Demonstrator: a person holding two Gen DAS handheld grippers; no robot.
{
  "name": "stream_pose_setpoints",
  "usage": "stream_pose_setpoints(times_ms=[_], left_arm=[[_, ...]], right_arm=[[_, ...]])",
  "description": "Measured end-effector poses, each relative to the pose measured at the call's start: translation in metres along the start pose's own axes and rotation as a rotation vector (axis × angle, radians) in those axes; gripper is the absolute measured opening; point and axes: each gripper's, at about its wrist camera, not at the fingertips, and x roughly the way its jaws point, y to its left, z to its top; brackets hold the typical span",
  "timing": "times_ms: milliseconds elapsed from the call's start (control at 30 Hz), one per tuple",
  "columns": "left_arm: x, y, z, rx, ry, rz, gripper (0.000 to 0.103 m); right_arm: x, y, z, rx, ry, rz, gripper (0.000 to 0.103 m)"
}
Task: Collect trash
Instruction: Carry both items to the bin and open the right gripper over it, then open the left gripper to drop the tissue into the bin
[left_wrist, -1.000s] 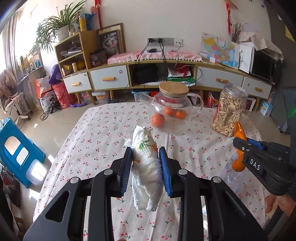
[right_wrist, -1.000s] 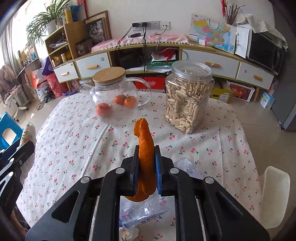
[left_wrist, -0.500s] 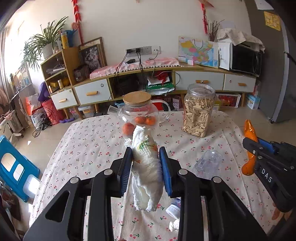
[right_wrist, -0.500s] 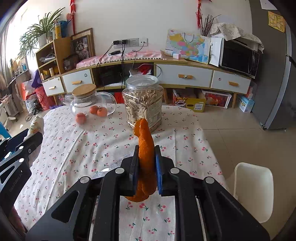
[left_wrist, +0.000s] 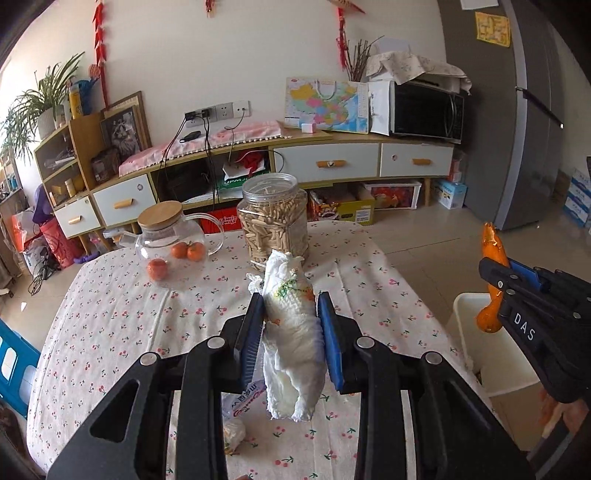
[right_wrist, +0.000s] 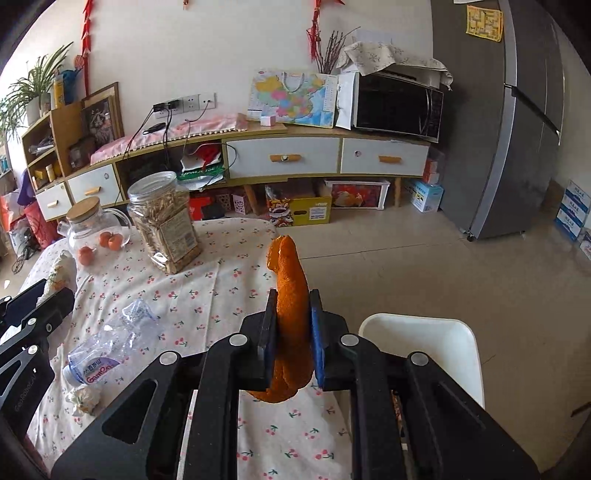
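both grippers are clamped mid-length on light, soft trash above the counter: left gripper on crumpled tissue, right gripper on limp orange peel, needing gentle, centred pinches.

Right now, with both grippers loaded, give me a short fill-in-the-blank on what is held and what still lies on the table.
1. The left gripper is shut on a crumpled white ____.
2. The right gripper is shut on an orange ____.
3. A crushed plastic ____ still lies on the tablecloth.
4. The glass teapot has a ____ lid.

Missing words: tissue; peel; bottle; wooden
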Motion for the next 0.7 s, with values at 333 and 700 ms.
stream_pose_setpoints(times_ms=[333,700], left_arm=[[0.014,-0.086,0.005,0.107,0.021,-0.074,0.031],[0.031,-0.191,0.003,0.195,0.052,-0.208,0.031]], right_arm=[[0.019,-0.116,-0.019,0.185,0.065,-0.154,0.019],[0.007,-0.218,-0.039,0.377,0.075,-0.414,0.081]])
